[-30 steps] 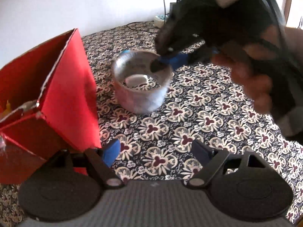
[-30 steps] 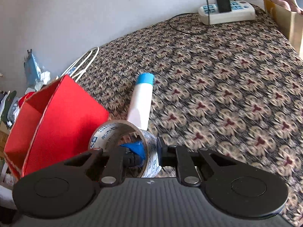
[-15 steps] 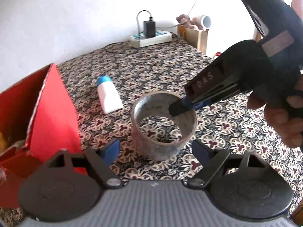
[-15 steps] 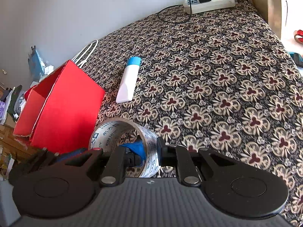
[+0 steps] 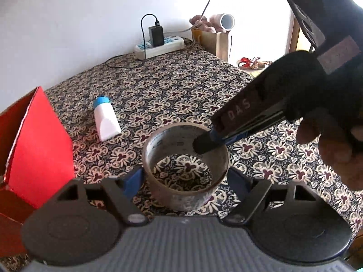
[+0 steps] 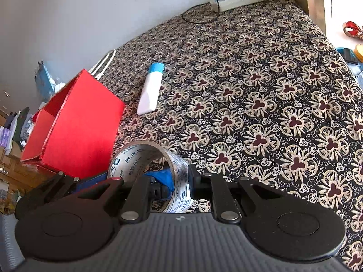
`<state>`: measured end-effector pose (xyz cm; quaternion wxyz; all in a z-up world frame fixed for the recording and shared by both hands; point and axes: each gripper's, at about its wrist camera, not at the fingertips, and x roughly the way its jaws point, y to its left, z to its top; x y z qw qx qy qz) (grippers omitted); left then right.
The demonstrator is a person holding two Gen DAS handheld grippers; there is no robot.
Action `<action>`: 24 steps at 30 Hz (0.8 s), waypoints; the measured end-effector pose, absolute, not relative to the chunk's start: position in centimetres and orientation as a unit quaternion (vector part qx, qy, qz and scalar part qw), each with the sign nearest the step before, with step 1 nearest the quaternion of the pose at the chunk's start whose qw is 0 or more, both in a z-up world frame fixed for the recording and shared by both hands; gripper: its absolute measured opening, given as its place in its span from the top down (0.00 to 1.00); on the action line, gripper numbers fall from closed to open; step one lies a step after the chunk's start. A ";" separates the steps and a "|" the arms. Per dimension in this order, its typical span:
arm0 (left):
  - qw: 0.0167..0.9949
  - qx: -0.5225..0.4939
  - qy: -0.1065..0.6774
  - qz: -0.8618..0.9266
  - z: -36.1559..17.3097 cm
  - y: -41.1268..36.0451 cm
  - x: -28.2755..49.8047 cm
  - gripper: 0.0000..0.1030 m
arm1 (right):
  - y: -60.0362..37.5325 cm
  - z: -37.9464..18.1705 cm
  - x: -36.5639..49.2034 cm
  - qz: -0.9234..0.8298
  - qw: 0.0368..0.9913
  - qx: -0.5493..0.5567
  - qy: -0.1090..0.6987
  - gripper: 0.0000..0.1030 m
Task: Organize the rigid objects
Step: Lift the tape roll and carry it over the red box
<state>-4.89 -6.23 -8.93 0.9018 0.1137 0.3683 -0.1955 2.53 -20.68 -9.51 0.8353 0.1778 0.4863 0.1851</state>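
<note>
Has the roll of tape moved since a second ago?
Yes. The tape roll, pinched by the right gripper, has been carried away from the white tube, toward the near table edge.

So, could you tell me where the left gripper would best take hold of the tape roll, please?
Probably across its outer wall. The tape roll sits between the closing left gripper fingers, pads not yet touching. The right gripper already pinches the far rim, one finger inside, so come from the near side.
</note>
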 end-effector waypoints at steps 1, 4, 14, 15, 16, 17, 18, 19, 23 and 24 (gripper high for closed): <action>0.903 0.111 0.367 -0.196 -8.8 -6.2 -5.0 0.21 | -20.8 -9.2 2.3 0.187 0.837 0.179 0.482 1.00; 0.907 0.108 0.359 -0.193 -8.0 -6.2 -5.7 0.23 | -20.7 -8.3 2.0 0.193 0.841 0.187 0.470 1.00; 0.936 0.093 0.304 -0.152 -3.0 -4.2 -6.7 0.24 | -17.0 -3.0 2.9 0.256 0.859 0.182 0.404 1.00; 0.939 0.092 0.298 -0.146 -2.5 -3.8 -6.8 0.24 | -16.4 -2.6 3.1 0.263 0.860 0.180 0.398 1.00; 0.942 0.092 0.292 -0.139 -2.0 -3.3 -6.9 0.24 | -15.6 -2.0 3.2 0.271 0.861 0.177 0.392 1.00; 0.945 0.092 0.285 -0.132 -1.5 -2.8 -7.0 0.24 | -15.1 -1.6 3.4 0.276 0.862 0.174 0.387 1.00; 0.947 0.093 0.279 -0.126 -1.0 -2.3 -7.0 0.24 | -14.3 -1.1 3.5 0.281 0.863 0.172 0.384 1.00; 0.950 0.095 0.273 -0.119 -0.6 -1.8 -7.1 0.24 | -13.4 -0.6 3.7 0.285 0.865 0.168 0.378 1.00; 0.957 0.086 0.258 -0.102 0.9 1.2 -7.0 0.24 | -10.2 0.5 4.4 0.297 0.871 0.150 0.361 1.00; 0.958 0.082 0.255 -0.100 1.2 2.0 -6.9 0.24 | -9.2 0.5 4.8 0.298 0.872 0.148 0.359 1.00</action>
